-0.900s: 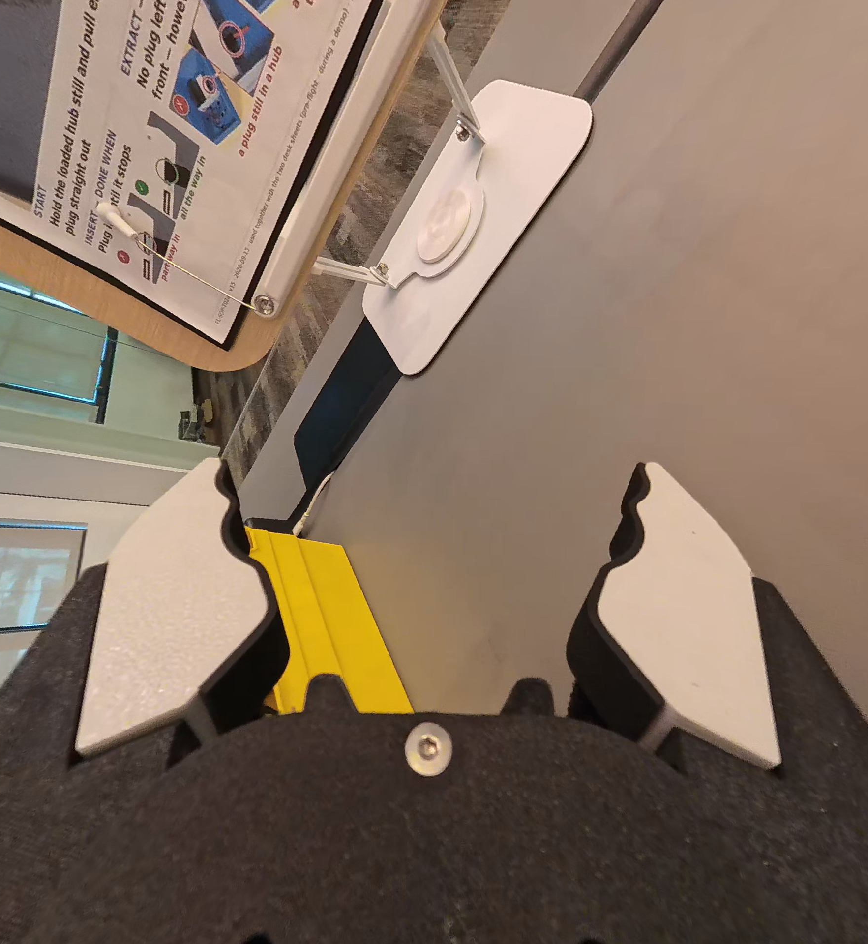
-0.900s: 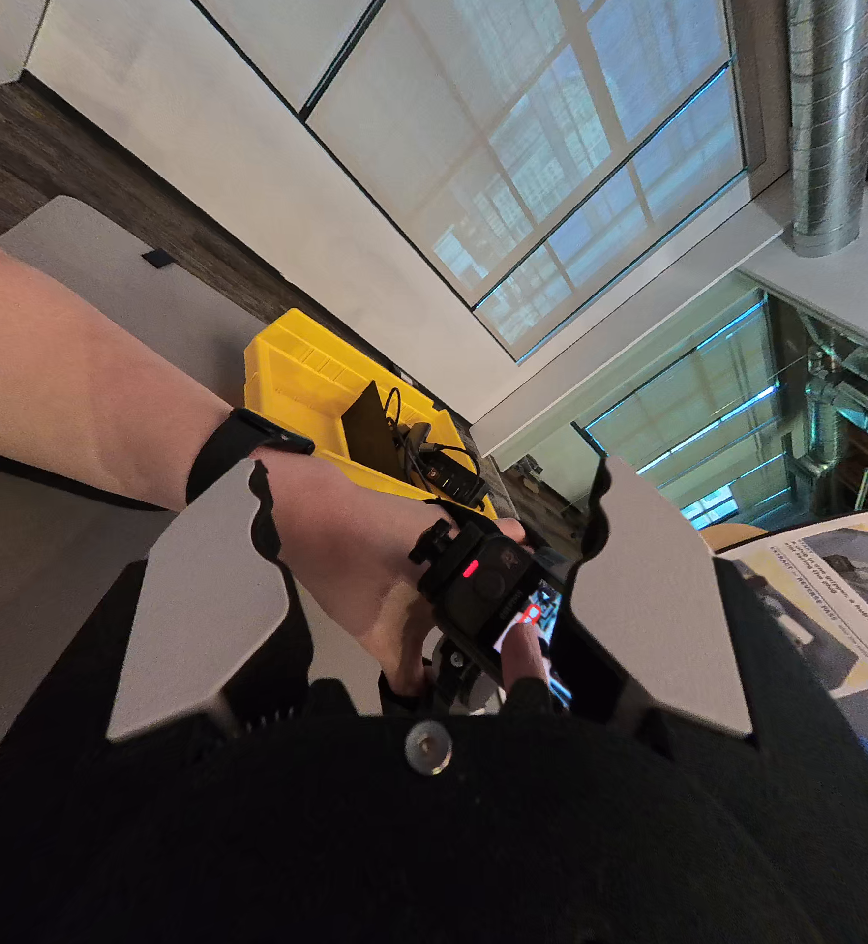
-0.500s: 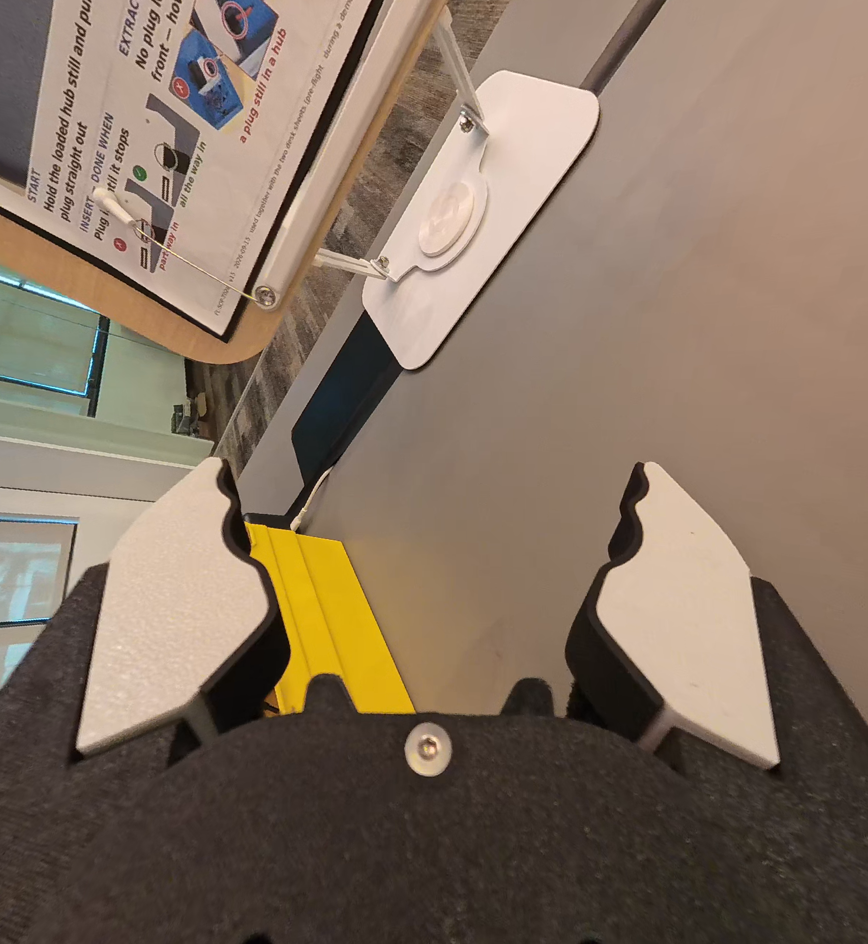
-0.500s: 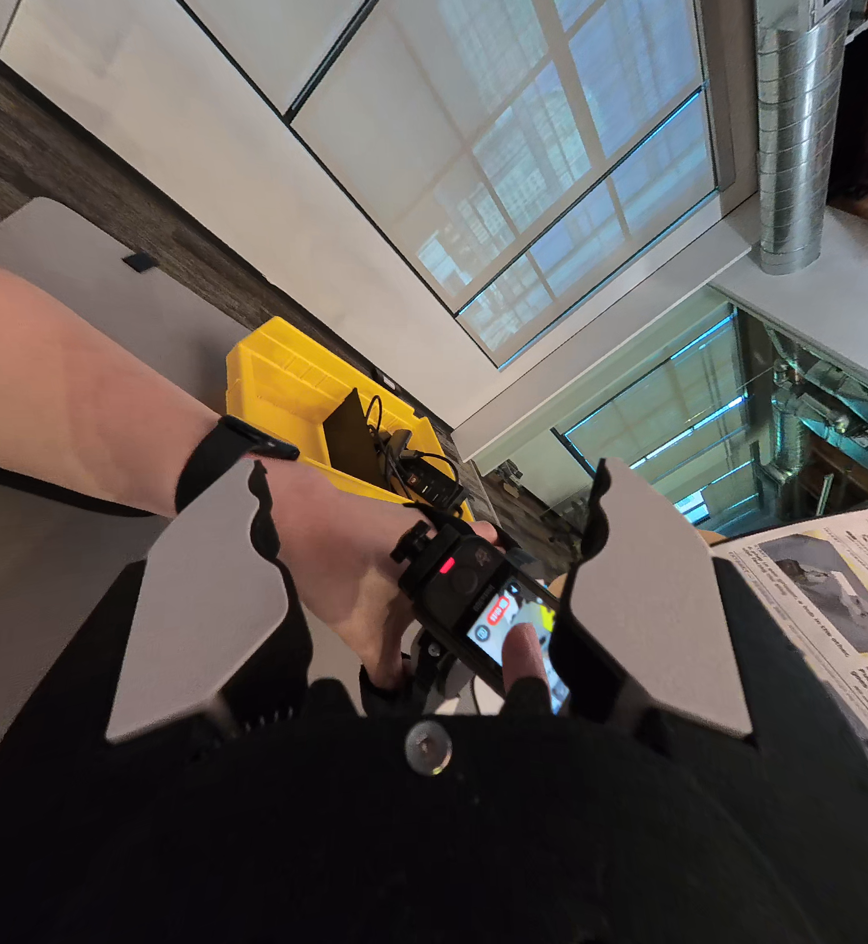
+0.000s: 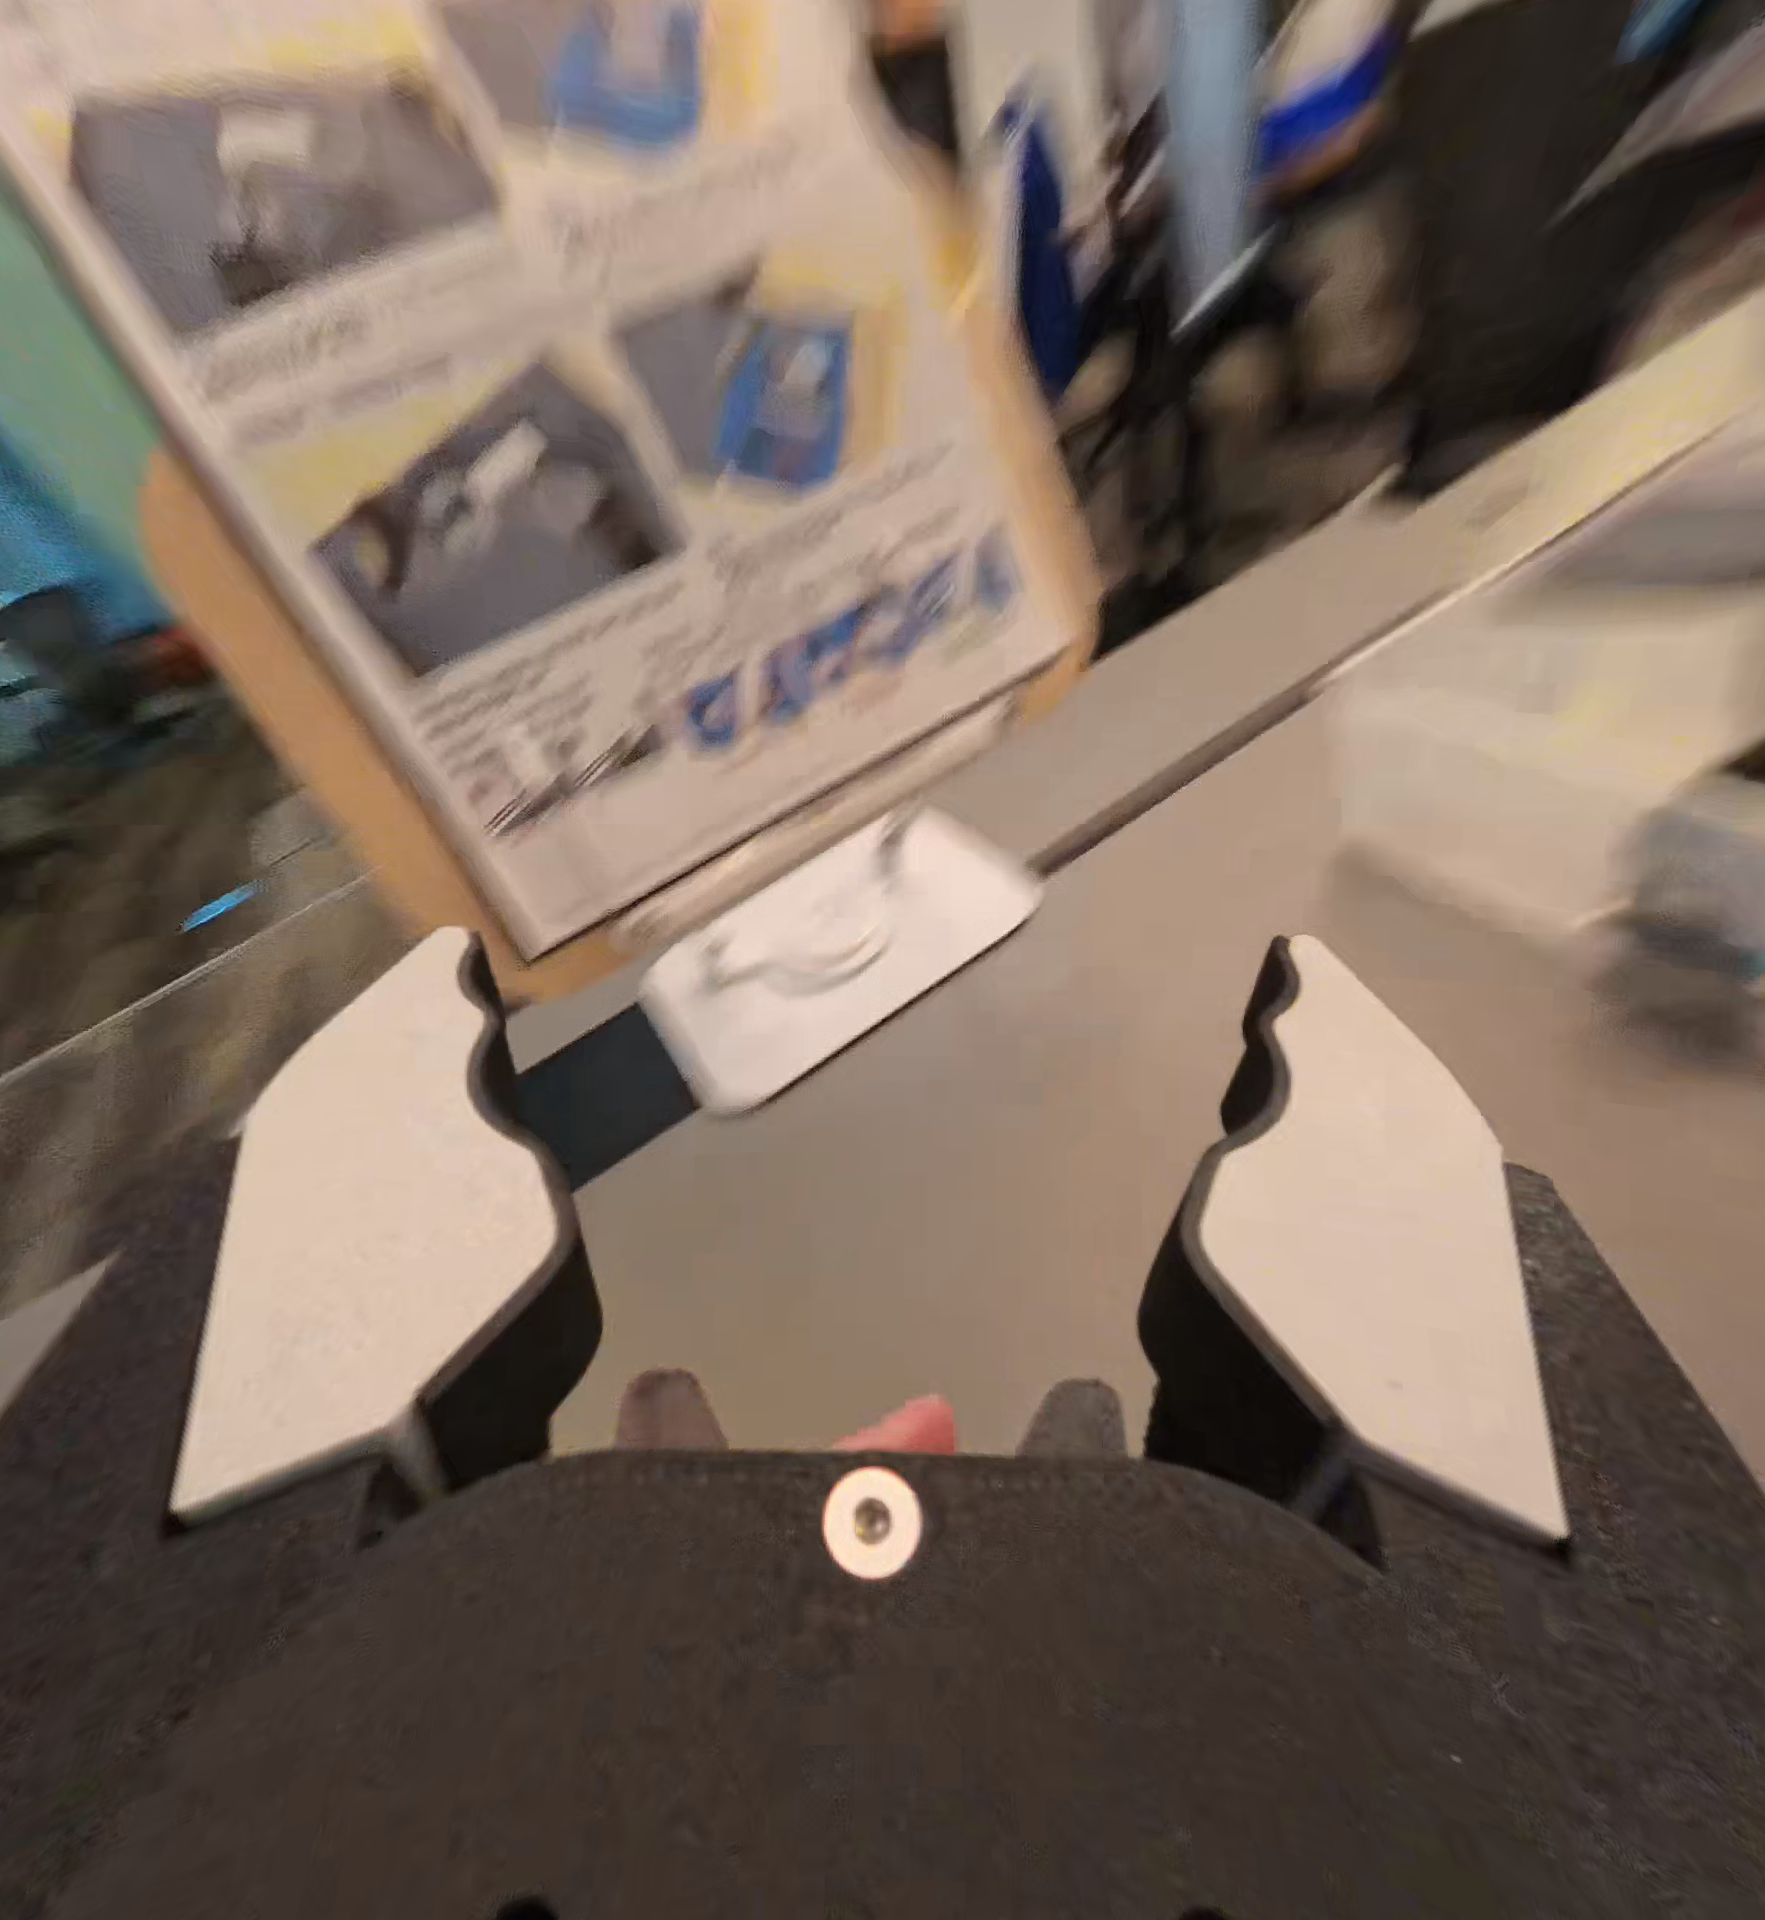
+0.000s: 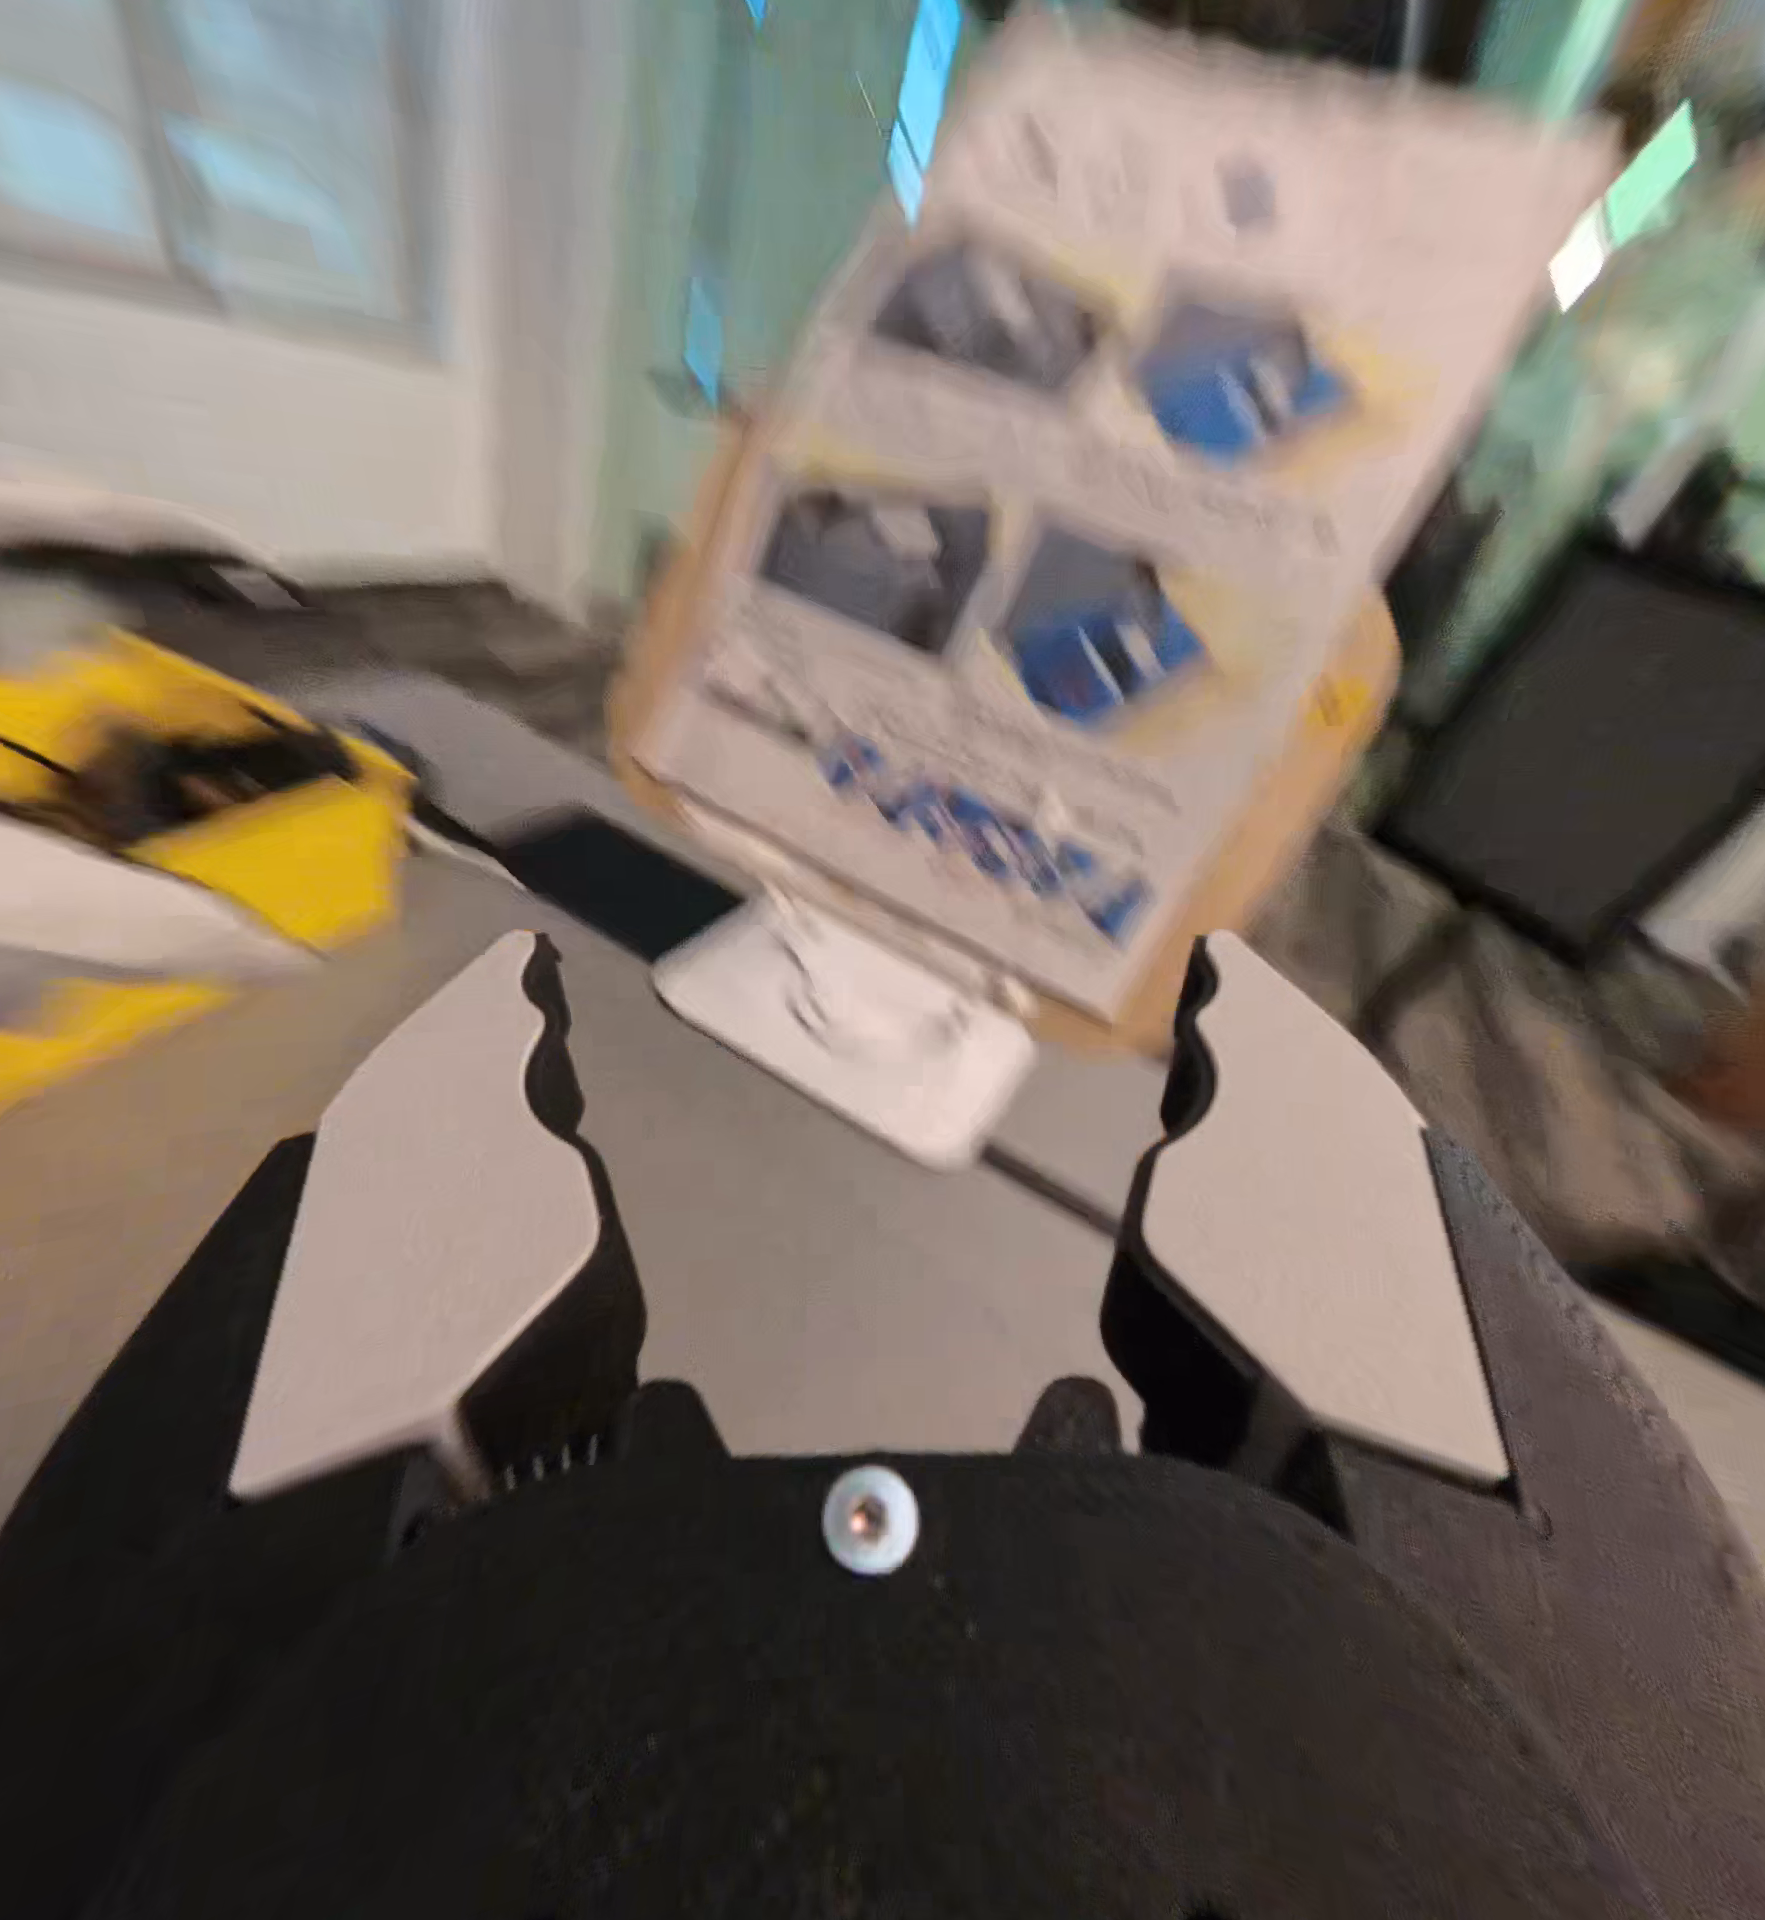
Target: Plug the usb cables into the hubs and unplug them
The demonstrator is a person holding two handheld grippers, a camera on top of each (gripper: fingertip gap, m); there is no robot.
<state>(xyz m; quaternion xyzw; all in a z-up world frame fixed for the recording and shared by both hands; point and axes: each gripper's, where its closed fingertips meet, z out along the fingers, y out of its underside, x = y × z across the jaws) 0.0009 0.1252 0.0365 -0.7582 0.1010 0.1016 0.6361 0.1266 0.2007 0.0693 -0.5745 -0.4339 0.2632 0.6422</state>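
- Yellow bin point(image 6: 265, 852) sits at the left on the grey surface point(image 6: 857, 1299); dark blurred contents, perhaps cables.
- Left hand-held gripper point(image 5: 873, 997) spread, empty.
- Right hand-held gripper point(image 6: 867, 997) spread, empty.

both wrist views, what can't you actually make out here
- Yellow bin, right wrist view: motion blur smears its dark contents, so no cable or hub can be told apart; the left edge cuts it off.
- Instruction sheet, both views: blurred, its pictures unclear.
- Right side of the left wrist view: pale shapes on the grey table, too blurred to name.
- Left tongs and right tongs: open and empty; no usb cables or hubs identifiable.
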